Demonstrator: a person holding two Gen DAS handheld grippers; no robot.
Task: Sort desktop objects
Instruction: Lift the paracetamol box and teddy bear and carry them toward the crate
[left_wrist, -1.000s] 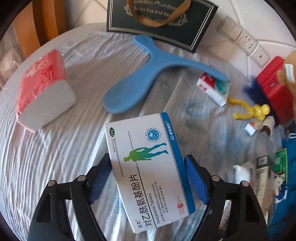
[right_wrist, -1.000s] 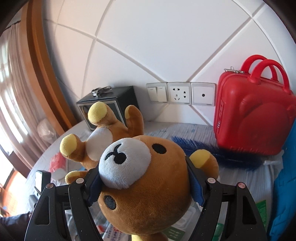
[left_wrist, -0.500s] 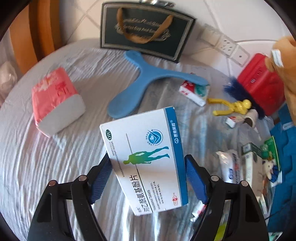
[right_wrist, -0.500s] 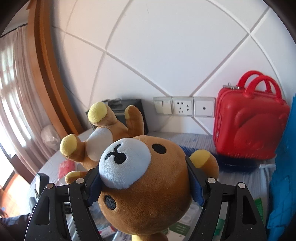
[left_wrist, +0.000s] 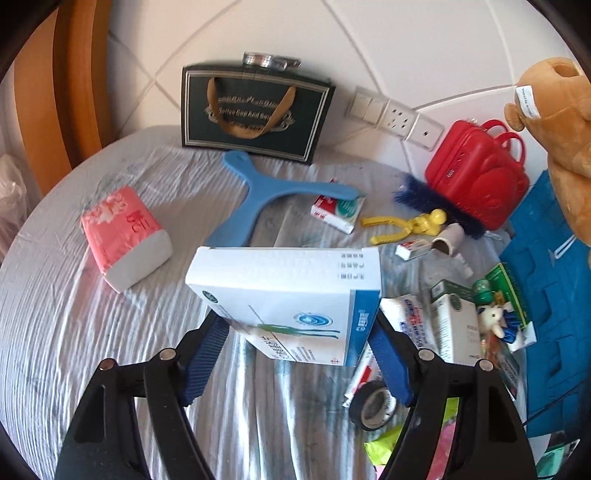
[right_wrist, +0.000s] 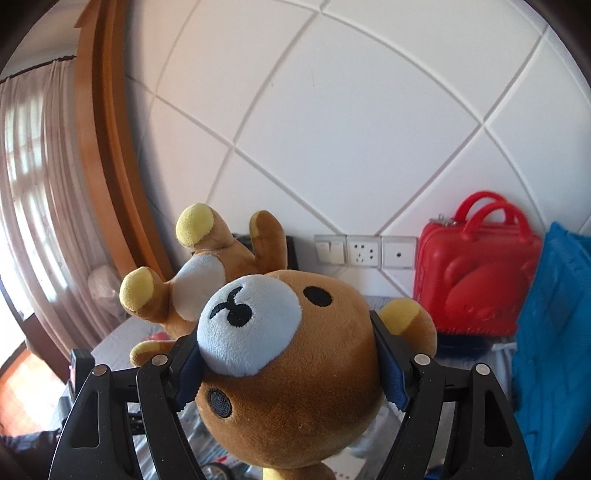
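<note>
Left gripper: jaws closing, blue pads against both ends of a white-and-blue medicine box – box held clear above the wrinkled grey tablecloth, tilted. Right gripper: pads pressed on the head of a brown plush bear, body and yellow-soled paws pointing up and away – lifted in front of the white tiled wall. On the cloth below: pink tissue pack, blue boomerang-shaped piece, red case by the wall.
</note>
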